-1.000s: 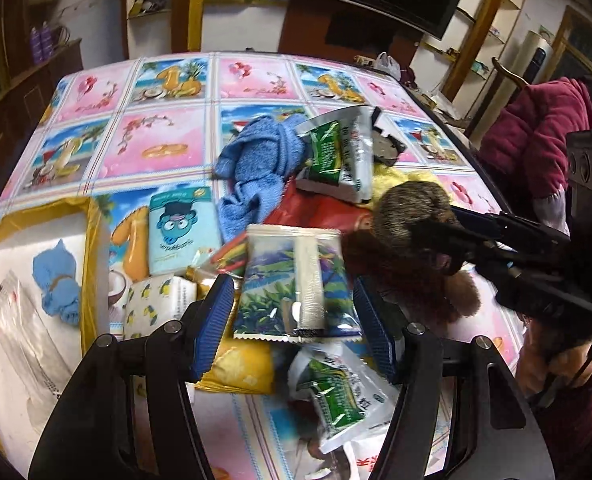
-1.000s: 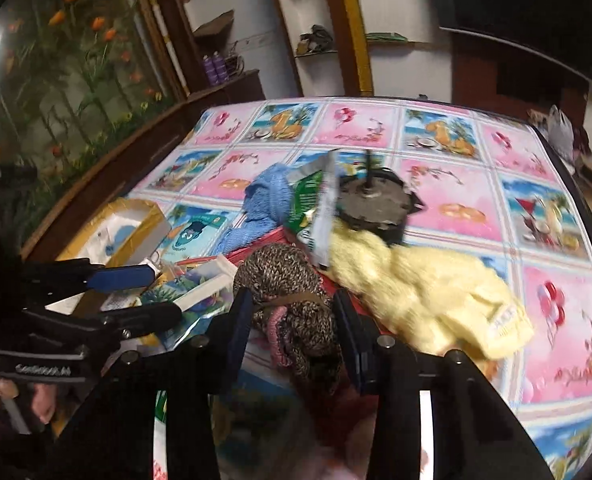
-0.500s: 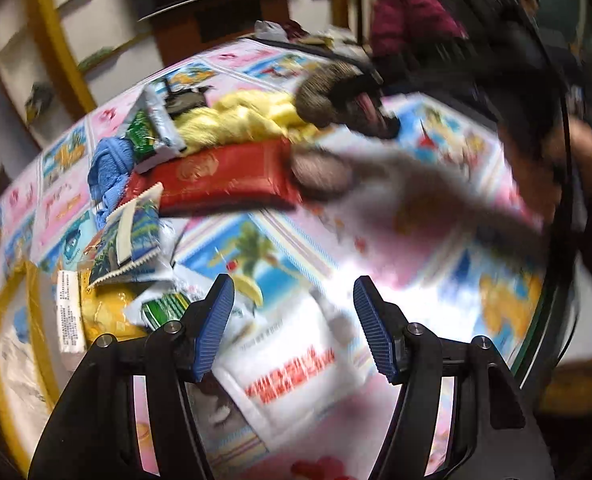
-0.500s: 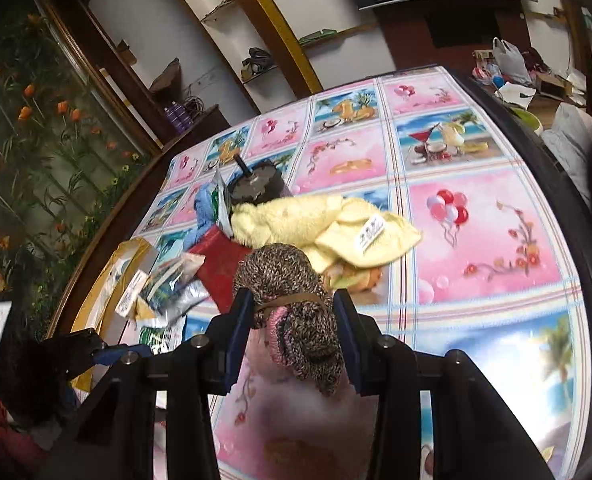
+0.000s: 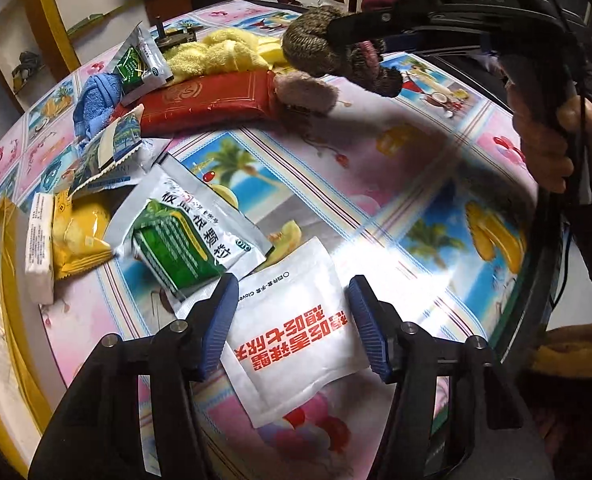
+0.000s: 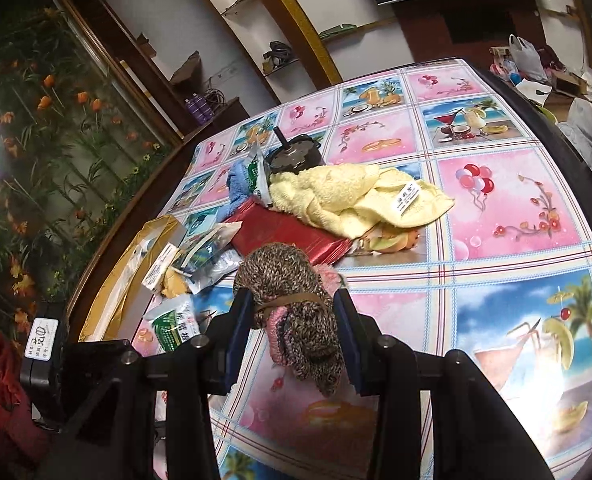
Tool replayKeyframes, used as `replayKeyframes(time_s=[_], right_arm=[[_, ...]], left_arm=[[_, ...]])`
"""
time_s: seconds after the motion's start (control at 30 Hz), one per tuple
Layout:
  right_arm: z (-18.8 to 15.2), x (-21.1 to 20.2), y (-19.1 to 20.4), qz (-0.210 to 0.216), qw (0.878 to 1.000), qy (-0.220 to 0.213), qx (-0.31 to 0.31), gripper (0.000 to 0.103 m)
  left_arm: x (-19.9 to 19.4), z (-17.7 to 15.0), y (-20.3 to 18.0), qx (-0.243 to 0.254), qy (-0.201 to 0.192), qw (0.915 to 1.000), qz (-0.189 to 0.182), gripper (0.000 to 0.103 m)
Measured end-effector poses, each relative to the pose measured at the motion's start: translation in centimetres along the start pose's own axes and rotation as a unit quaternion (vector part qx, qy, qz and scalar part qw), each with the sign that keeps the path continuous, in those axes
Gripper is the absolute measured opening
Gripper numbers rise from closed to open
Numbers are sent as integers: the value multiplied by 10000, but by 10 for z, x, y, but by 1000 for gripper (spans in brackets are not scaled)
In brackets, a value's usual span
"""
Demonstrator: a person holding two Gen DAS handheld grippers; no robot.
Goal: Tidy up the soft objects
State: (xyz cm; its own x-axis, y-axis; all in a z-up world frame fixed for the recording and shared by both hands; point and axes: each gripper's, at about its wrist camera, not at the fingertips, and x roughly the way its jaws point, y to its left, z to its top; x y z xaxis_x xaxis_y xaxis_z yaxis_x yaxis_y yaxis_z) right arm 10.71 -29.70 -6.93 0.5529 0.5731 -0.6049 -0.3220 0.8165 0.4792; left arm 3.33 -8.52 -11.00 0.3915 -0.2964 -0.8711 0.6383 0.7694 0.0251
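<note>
My right gripper [image 6: 294, 312] is shut on a brown knitted bundle with pink lining [image 6: 292, 288], held above the table; it also shows in the left wrist view [image 5: 319, 46]. My left gripper [image 5: 294, 312] is open and empty, its fingers on either side of a white sachet with red print [image 5: 296, 340]. A yellow towel [image 6: 347, 196], a blue cloth [image 5: 94, 102] and a red packet [image 5: 208, 100] lie in the pile behind. A small pink fuzzy piece [image 5: 305, 90] lies by the red packet.
Several foil and paper sachets [image 5: 184, 232] lie left of the white one. A yellow-rimmed tray [image 5: 6, 280] stands at the table's left edge. A dark round object [image 6: 296, 154] sits behind the towel. The table's dark edge [image 5: 535, 260] runs on the right.
My left gripper has swung right, from the snack packets to the white sachet. My right gripper has lifted the knitted bundle off the pile and carried it toward the near right of the table.
</note>
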Motion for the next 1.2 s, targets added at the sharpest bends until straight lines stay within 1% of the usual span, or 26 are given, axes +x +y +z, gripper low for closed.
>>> replayKeyframes(time_s=[0.07, 0.1, 0.23, 0.3, 0.37, 0.4, 0.43, 0.5, 0.57, 0.63, 0.67, 0.7, 0.77, 0.87, 0.9, 0.93, 0.97, 1.03, 1.07, 1.1, 1.13, 1.17, 1.2], right_arm=[[-3, 1, 4, 0, 10000, 34, -33, 41], [-5, 1, 5, -2, 10000, 50, -45, 41], [-11, -1, 11, 26, 9999, 65, -84, 41], [-13, -3, 13, 48, 9999, 45, -100, 41], [-14, -3, 16, 70, 9999, 42, -123, 41], [-15, -2, 18, 71, 9999, 57, -141, 41], [-16, -1, 19, 62, 9998, 85, -151, 41], [-18, 4, 20, 8, 9997, 166, -159, 41], [-21, 10, 22, -245, 9990, 273, -264, 41], [-22, 13, 25, -501, 9973, 271, -454, 41], [-22, 14, 27, -568, 9964, 283, -554, 42], [-22, 17, 29, -616, 9955, 324, -637, 44], [-21, 22, 36, -696, 9932, 401, -842, 52], [-21, 32, 45, -937, 9880, 422, -1157, 58], [-22, 35, 47, -991, 9867, 441, -1212, 58], [-23, 37, 48, -1004, 9859, 464, -1252, 58], [-24, 40, 49, -1010, 9854, 489, -1282, 58], [-27, 47, 52, -1127, 9824, 540, -1389, 58], [-29, 50, 54, -1188, 9805, 563, -1463, 58], [-31, 54, 55, -1203, 9791, 583, -1530, 58], [-32, 56, 57, -1219, 9782, 580, -1581, 58], [-33, 56, 60, -1264, 9770, 554, -1627, 57], [-34, 55, 62, -1277, 9764, 540, -1657, 54]], left_arm=[[-8, -5, -2, 57, -162, 9999, -12, 57], [-12, -8, -2, 70, -215, 9997, 49, 57], [-26, -20, 2, -34, -363, 9991, 212, 57], [-26, -27, 5, -87, -376, 9988, 286, 57], [-22, -29, 6, -150, -366, 9990, 209, 59], [-20, -29, 5, -173, -388, 9989, 194, 60], [-18, -28, 3, -170, -418, 9988, 183, 64], [-11, -25, 1, -193, -399, 9990, 86, 65], [-5, -22, -4, -162, -339, 9992, 142, 72], [-4, -22, -7, -84, -357, 9991, 222, 75], [-3, -21, -7, -113, -351, 9991, 205, 77], [-3, -22, -6, -165, -346, 9991, 159, 78], [-1, -22, -4, -263, -336, 9990, 151, 82], [-1, -20, -4, -399, -285, 9986, 210, 83], [-1, -20, -4, -445, -264, 9984, 226, 83], [-1, -19, -4, -475, -254, 9982, 252, 80], [-2, -19, -3, -506, -290, 9979, 275, 75], [-4, -18, -1, -601, -339, 9971, 309, 59], [-6, -18, 1, -649, -374, 9967, 304, 54], [-7, -18, 3, -691, -417, 9962, 326, 46], [-8, -18, 4, -729, -433, 9958, 333, 27], [-10, -18, 6, -775, -460, 9954, 310, 17], [-12, -18, 9, -852, -494, 9949, 230, 17]])
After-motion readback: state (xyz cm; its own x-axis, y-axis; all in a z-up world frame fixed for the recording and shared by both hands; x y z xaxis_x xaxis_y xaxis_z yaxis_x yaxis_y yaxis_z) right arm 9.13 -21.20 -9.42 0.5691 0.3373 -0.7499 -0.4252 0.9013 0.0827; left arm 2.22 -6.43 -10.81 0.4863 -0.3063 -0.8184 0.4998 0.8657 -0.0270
